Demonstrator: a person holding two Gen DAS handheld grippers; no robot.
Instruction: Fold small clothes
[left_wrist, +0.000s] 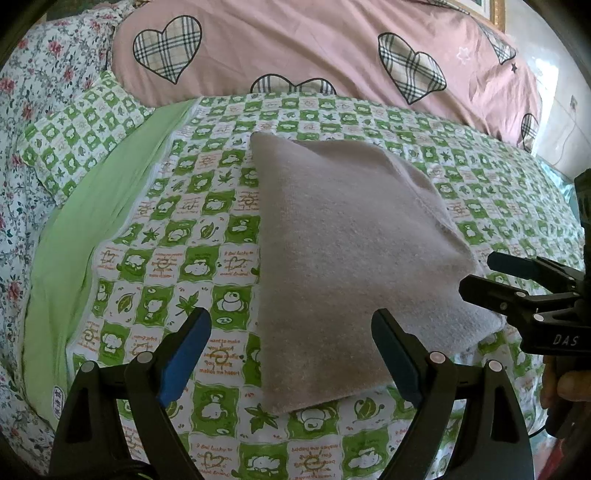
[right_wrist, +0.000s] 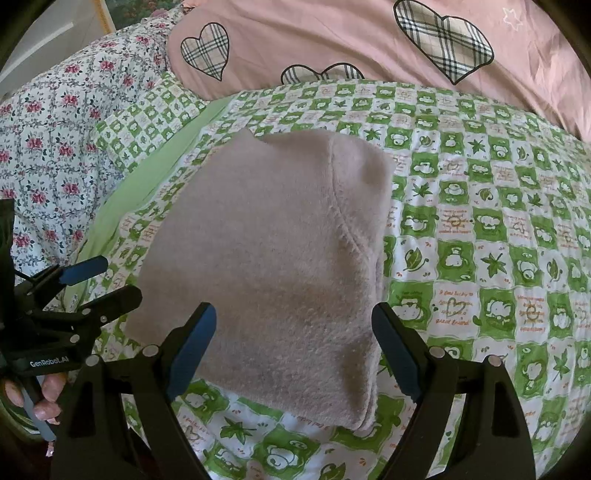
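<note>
A folded pale pink fleece garment (left_wrist: 351, 251) lies flat on the green-and-white checked bed sheet (left_wrist: 177, 229); it also shows in the right wrist view (right_wrist: 273, 258). My left gripper (left_wrist: 291, 325) is open and empty, just above the garment's near left edge. My right gripper (right_wrist: 293, 321) is open and empty, over the garment's near edge. In the left wrist view the right gripper (left_wrist: 476, 275) sits at the garment's right side. In the right wrist view the left gripper (right_wrist: 118, 277) sits at the garment's left side, open.
A pink quilt with checked hearts (left_wrist: 332, 48) lies bunched along the far side. A floral cover (left_wrist: 44, 96) and a checked pillow (left_wrist: 85, 129) lie at the left. A plain green strip of sheet (left_wrist: 92, 229) runs along the left.
</note>
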